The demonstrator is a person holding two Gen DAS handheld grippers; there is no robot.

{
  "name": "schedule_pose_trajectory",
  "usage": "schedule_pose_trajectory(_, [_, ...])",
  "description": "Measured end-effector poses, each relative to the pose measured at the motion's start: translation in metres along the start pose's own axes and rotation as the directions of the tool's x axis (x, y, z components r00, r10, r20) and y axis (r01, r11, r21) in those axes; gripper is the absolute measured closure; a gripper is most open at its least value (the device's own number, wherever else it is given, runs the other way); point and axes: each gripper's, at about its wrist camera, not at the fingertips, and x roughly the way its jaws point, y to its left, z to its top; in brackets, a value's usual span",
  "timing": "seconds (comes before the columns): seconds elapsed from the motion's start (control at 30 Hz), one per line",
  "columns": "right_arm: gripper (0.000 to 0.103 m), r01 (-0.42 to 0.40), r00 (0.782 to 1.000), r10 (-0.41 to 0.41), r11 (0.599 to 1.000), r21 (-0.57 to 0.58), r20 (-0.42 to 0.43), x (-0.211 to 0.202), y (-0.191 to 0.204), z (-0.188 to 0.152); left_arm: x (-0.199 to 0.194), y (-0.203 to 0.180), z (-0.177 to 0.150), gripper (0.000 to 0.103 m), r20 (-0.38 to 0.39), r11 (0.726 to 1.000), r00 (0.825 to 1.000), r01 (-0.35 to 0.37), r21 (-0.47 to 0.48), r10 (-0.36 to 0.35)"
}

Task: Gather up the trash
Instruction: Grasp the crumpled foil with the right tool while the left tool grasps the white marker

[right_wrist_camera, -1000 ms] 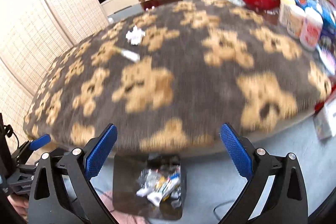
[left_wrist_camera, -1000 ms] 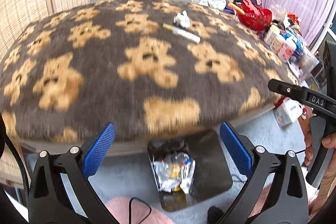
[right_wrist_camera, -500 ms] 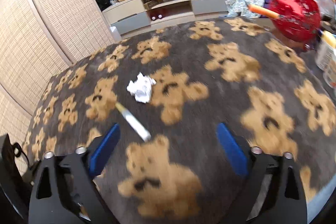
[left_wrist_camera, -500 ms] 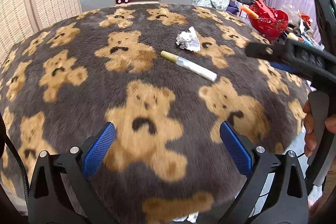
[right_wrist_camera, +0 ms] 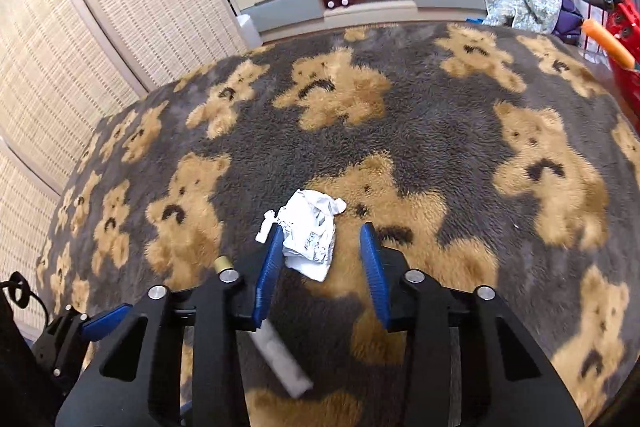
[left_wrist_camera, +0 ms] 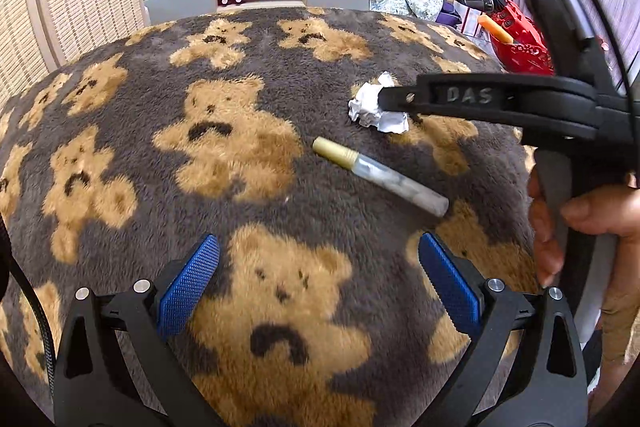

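Grasp step: your right gripper (right_wrist_camera: 320,255) straddles crumpled paper (right_wrist_camera: 310,237), jaws part-closed, gripping nothing yet. Squeeze next, then lift. Left gripper (left_wrist_camera: 320,283) wide open, empty; tube (left_wrist_camera: 378,175) waits on blanket (left_wrist_camera: 120,115).

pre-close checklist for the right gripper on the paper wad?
1. Crumpled paper lies between the right gripper pads: ok.
2. Right jaws open wide enough to take it: ok.
3. Left pad touching paper, right pad apart: ok, slightly off-centre.
4. Tube outside the right jaws, beside them: ok.
5. Left gripper open, clear of both items: ok.
6. Pads low enough on the blanket: cannot tell.
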Motion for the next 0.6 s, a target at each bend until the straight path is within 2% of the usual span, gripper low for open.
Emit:
schedule_pose_trajectory(0.07, [0.081,-0.031,1.000,0.031,0.999,0.014,-0.005,0.005,-0.004,0.001,0.004,-0.002,0.002,0.008,0.001,1.000,1.000,0.002,0.000,-0.002])
schedule_pose_trajectory(0.13, [0.086,-0.043,0.999,0.043,0.999,0.011,0.005,0.004,-0.006,0.000,0.007,-0.005,0.005,0.008,0.001,1.000,1.000,0.005,-0.001,-0.005])
schedule_pose_trajectory(0.17, [0.094,-0.037,0.999,0.037,0.999,0.006,0.011,0.002,-0.007,0.000,0.009,-0.007,0.007,0.008,0.002,1.000,1.000,0.007,-0.002,-0.007])
schedule_pose_trajectory(0.2, [0.098,-0.027,1.000,0.027,1.000,0.001,0.016,0.001,-0.008,0.000,0.010,-0.010,0.009,0.009,0.004,1.000,1.000,0.009,-0.002,-0.009])
schedule_pose_trajectory(0.37, [0.098,0.018,0.999,-0.018,1.000,0.006,0.050,-0.017,-0.028,-0.004,0.016,-0.027,0.019,0.009,0.017,1.000,1.000,0.021,0.009,-0.022])
schedule_pose_trajectory(0.6, [0.098,0.065,0.995,-0.065,0.998,0.012,0.071,-0.045,-0.054,-0.015,0.037,-0.047,0.030,0.019,-0.008,1.000,1.000,0.020,0.021,-0.020])
